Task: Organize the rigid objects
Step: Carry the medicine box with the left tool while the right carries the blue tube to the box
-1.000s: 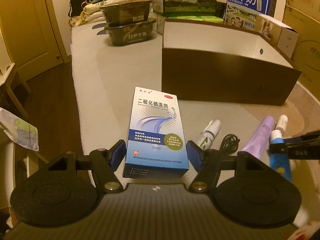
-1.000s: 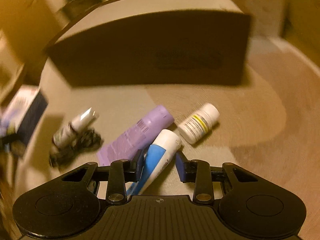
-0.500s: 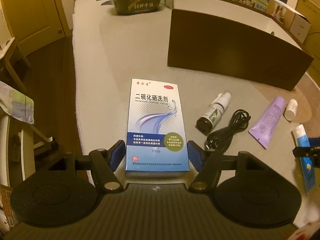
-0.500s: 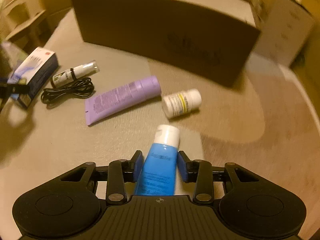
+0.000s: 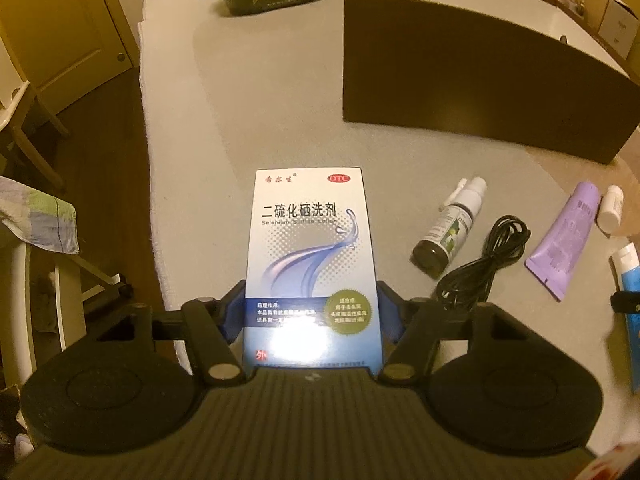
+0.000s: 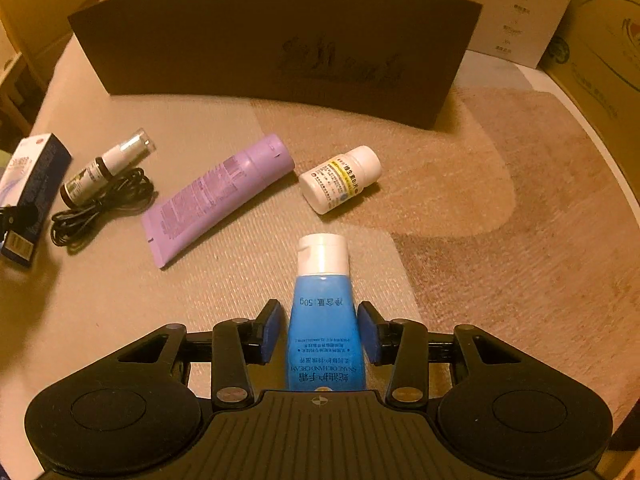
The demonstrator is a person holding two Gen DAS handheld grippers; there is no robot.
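Left wrist view: my left tool [image 5: 312,316] has its pads tight against both sides of the blue-and-white box [image 5: 310,264], which lies on the worktop [image 5: 260,100].

Right wrist view: my right tool [image 6: 322,330] has just been opening; its pads stand slightly clear of the blue tube [image 6: 325,320] lying between them on the worktop.

Both views are dim and tinted a warm yellow-brown, the right wrist view more strongly. A white glare patch washes out the print low on the blue medicine box [image 5: 312,264]. The big cardboard box [image 6: 276,40] faces the camera in shadow. Fisheye bending curves its straight edges, and the corners go dark and soft.
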